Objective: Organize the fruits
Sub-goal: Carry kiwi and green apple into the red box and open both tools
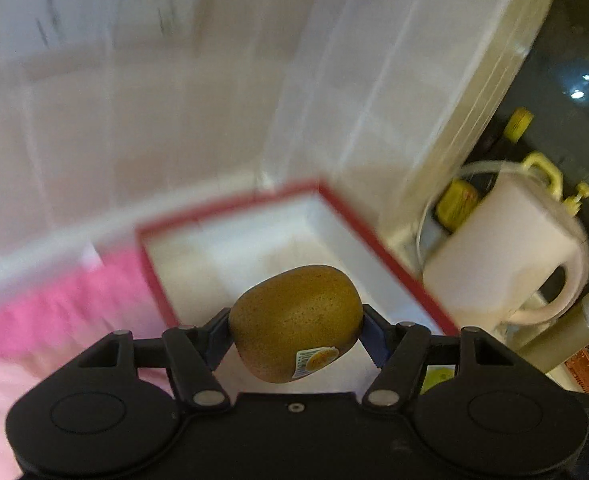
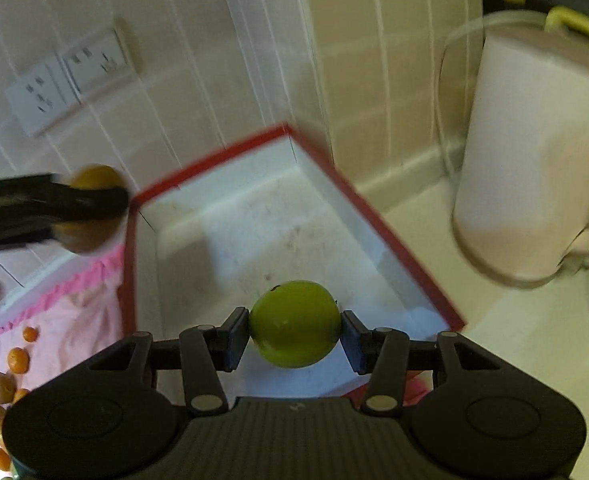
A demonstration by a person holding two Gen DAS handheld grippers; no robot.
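My left gripper [image 1: 296, 330] is shut on a brown kiwi [image 1: 290, 316] with a sticker, held above the near part of a red-rimmed white box [image 1: 378, 250]. In the right wrist view that same gripper [image 2: 90, 208] and its kiwi [image 2: 94, 178] appear blurred at the left, just beside the box's left corner. My right gripper [image 2: 294, 334] is shut on a small green fruit [image 2: 294, 324], which hangs over the near end of the red-rimmed box [image 2: 370, 228]. The box interior looks bare and white.
A white kettle [image 1: 506, 248] [image 2: 534, 160] stands right of the box, with yellow-capped bottles [image 1: 516, 124] behind it. A pink cloth [image 2: 78, 304] with several small orange fruits [image 2: 18, 360] lies left of the box. Tiled wall with sockets [image 2: 66, 80] rises behind.
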